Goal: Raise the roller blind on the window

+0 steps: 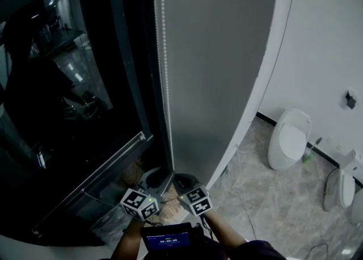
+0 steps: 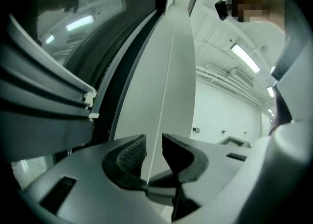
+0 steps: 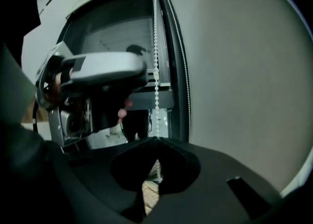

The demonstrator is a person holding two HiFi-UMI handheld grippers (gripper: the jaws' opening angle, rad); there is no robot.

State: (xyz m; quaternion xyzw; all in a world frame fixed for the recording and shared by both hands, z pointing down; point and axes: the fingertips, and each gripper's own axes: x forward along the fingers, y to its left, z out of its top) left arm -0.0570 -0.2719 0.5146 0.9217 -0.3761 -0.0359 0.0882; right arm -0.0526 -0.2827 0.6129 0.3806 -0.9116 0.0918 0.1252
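Observation:
A white bead chain hangs down along the dark window glass, beside a grey wall panel. Both grippers are low on it. My left gripper is open; in the left gripper view the bead chain runs up between its parted jaws without being pinched. My right gripper sits just right of it. In the right gripper view its jaws meet at the tips, shut on the bead chain. The left gripper's grey body shows there too. I cannot make out the blind's fabric.
The grey wall panel stands right of the chain. A metal window frame rail runs low at the left. White bathroom fixtures stand on the marble floor at the right. A small screen sits below the grippers.

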